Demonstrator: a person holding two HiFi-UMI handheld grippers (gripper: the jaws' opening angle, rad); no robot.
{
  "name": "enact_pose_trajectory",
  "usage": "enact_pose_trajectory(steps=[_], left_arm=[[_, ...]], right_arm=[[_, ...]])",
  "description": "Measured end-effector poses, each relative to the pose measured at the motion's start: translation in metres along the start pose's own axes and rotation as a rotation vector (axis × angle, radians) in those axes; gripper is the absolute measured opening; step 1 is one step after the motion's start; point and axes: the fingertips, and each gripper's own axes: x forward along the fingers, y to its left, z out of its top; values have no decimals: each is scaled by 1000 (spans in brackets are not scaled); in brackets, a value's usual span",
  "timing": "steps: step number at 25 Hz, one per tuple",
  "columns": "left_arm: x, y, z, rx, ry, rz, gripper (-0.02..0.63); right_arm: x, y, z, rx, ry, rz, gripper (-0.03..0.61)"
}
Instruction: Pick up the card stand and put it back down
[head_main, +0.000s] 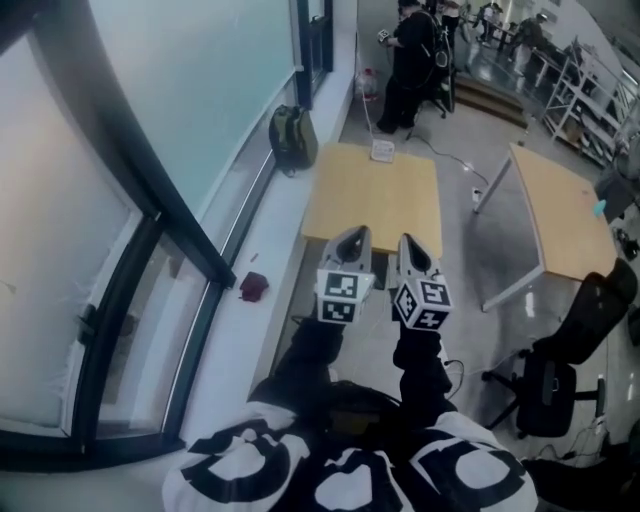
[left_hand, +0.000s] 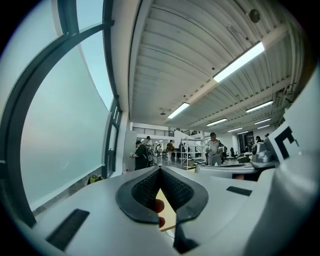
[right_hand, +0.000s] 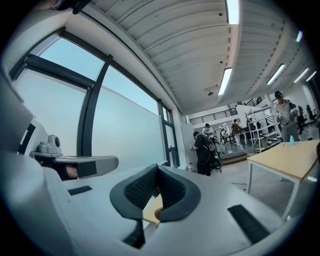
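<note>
I hold both grippers side by side, raised above the near end of a light wooden table (head_main: 375, 200). The left gripper (head_main: 355, 234) is shut with nothing between its pads; in its own view the jaws meet at the tip (left_hand: 160, 170) and point level into the room. The right gripper (head_main: 409, 241) is shut too and empty (right_hand: 157, 167). A small white object (head_main: 383, 150) lies at the table's far edge; I cannot tell whether it is the card stand. Both grippers are well short of it.
A glass wall and a white ledge with a dark red item (head_main: 254, 286) run along the left. A backpack (head_main: 292, 135) leans by the window. A second table (head_main: 555, 210) and a black office chair (head_main: 565, 355) stand to the right. A person (head_main: 410, 60) stands beyond the table.
</note>
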Motion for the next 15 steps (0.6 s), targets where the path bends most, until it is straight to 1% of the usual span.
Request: enact_pose_trajectory(steps=[4,7,11,13,15], left_arm=[[27,38,-15,-37,24,4,6],[42,50,-27,-60,42,-5,6],[71,64,-43,-94,70,8,6],[89,66,-47,-92,76,7,6],[112,68,-45,-83,66,7,6]], right_arm=[[45,12,-10,-30,26,13,14],[67,13,-13,-48,42,21,14],[95,1,-26,-68,75,29,14],[112,-12,-32,-56,84,30,14],[133,-26,-30,-47,76,34,14]])
